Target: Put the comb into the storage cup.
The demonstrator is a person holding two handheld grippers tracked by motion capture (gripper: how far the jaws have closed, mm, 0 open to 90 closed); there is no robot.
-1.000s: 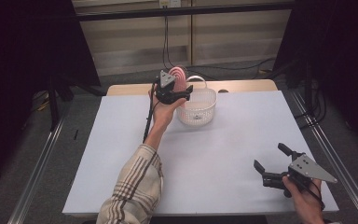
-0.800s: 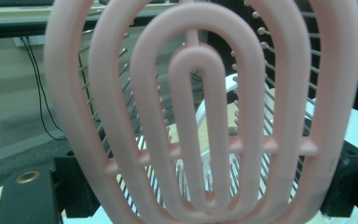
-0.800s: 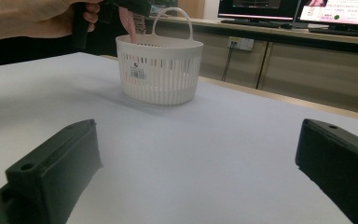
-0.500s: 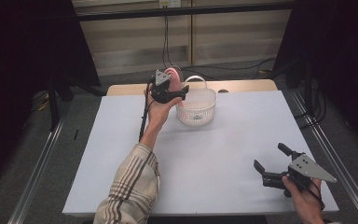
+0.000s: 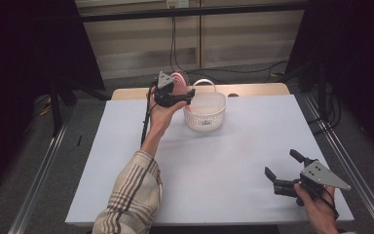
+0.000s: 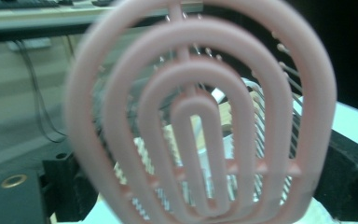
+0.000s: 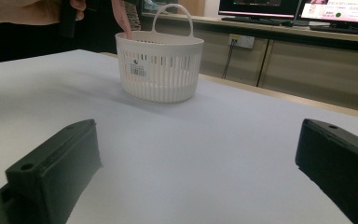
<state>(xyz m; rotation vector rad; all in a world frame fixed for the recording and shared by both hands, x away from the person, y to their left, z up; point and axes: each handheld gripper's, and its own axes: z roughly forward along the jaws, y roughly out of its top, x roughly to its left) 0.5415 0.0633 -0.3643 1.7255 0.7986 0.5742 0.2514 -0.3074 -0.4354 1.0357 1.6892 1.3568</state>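
Pink brush (image 6: 200, 121) blurred, edges cropped; handle hidden, probably between jaws.

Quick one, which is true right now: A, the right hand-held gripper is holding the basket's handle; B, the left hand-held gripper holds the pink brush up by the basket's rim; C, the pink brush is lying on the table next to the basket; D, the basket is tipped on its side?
B: the left hand-held gripper is shut on the pink brush, raised at the rim of the upright white basket.

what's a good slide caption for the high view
Left gripper holds a pink vented hairbrush beside the white basket; right gripper rests open.
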